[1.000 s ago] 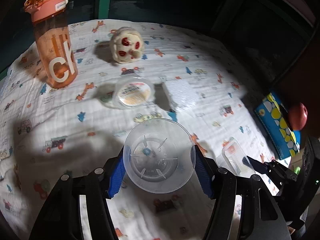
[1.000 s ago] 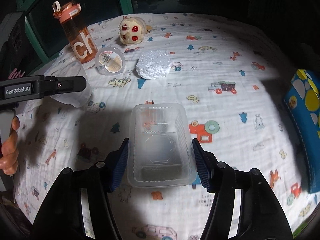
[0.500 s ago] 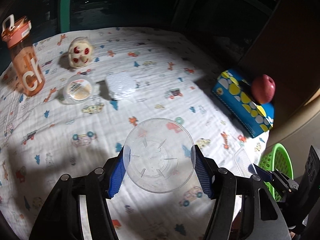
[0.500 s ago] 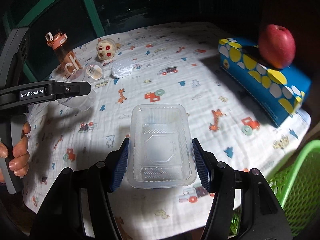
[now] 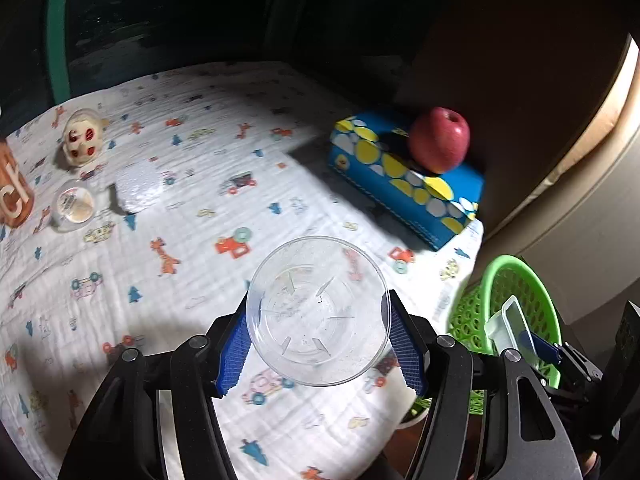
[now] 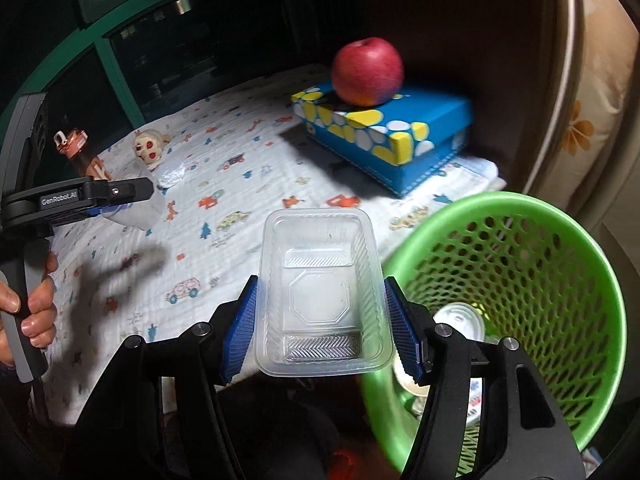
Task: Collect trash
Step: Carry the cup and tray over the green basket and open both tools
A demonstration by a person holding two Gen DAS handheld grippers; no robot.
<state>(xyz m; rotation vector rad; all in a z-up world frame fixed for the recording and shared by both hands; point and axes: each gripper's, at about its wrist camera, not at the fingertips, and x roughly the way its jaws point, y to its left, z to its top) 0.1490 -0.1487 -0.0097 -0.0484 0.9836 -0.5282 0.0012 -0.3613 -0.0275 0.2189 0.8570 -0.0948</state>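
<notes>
Left tool (image 5: 318,354) clamps a clear round cup (image 5: 318,310) over the worktop (image 5: 168,300), low centre of its frame. Right tool (image 6: 320,334) grips a clear rectangular tray (image 6: 322,292), beside the rim of the green basket (image 6: 560,240) at lower right. Best practice, as judged: carry each piece fully over the basket mouth before loosening the pads, tray first. Legible writing: "GenRobot.AI" on the left tool's arm at mid-left of the right view; partial white letters on the orange bottle (image 5: 12,196).

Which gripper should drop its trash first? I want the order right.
Probably the right gripper: its clear tray already hangs beside the green basket rim. The left gripper, clamping the clear cup, is over the table.
</notes>
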